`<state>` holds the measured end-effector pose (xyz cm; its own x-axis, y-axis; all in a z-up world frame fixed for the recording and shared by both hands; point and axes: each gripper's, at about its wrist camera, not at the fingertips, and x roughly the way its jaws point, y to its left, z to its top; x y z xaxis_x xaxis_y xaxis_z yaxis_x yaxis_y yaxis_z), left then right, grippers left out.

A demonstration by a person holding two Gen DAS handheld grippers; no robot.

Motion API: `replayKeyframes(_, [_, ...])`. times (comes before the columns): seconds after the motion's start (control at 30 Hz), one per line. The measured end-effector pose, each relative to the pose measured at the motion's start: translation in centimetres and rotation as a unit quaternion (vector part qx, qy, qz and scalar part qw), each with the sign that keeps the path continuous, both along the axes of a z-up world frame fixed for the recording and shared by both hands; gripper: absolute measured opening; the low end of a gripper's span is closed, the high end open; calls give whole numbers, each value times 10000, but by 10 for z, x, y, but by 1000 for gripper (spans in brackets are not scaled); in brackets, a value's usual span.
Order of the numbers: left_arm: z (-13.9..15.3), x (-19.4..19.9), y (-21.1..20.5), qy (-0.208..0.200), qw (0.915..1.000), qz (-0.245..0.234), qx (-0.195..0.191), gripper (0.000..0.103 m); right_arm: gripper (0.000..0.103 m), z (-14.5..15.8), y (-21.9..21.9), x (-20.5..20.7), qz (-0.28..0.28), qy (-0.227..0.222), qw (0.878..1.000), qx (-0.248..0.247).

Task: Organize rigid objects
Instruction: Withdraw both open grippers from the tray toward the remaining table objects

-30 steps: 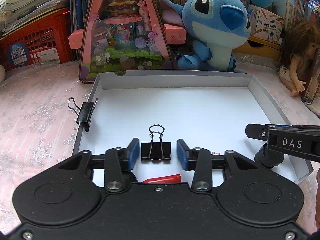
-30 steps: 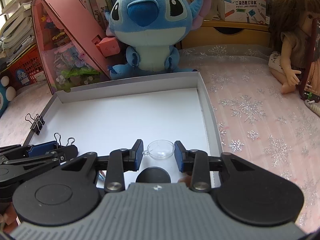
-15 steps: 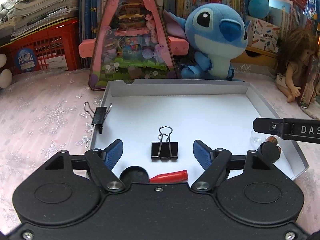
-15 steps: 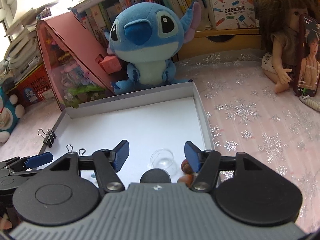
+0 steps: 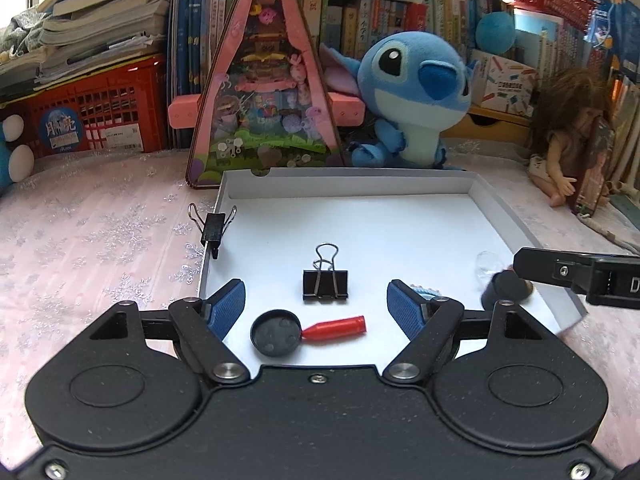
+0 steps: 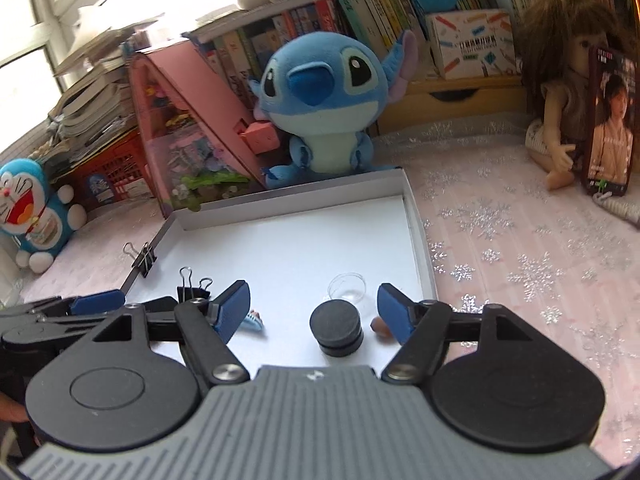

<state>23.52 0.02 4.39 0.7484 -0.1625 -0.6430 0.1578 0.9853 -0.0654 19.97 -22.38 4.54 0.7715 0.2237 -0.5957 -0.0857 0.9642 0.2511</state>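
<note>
Left gripper (image 5: pixel 316 306) open, right gripper (image 6: pixel 314 306) opening — both empty over white tray (image 5: pixel 360 188).

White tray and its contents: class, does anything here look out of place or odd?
One binder clip is clamped on the white tray's left wall instead of lying inside, unlike the other binder clip standing on the floor. Nothing looks spilled or damaged.

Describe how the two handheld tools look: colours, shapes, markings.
The left tool has a glossy black plastic body with two round housings, black linkage arms with silver pivot pins, and ribbed blue pads. The right tool has the same black arms and blue pads, but a ribbed grey centre panel. Its side, in the left view, carries white lettering.
</note>
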Motion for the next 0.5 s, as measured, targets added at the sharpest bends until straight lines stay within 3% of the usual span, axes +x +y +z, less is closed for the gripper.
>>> replayKeyframes(0.5, [12,-65,-5,-237,9985,-463,-141,78,88,4,2,-51,101,-452,9984,-322])
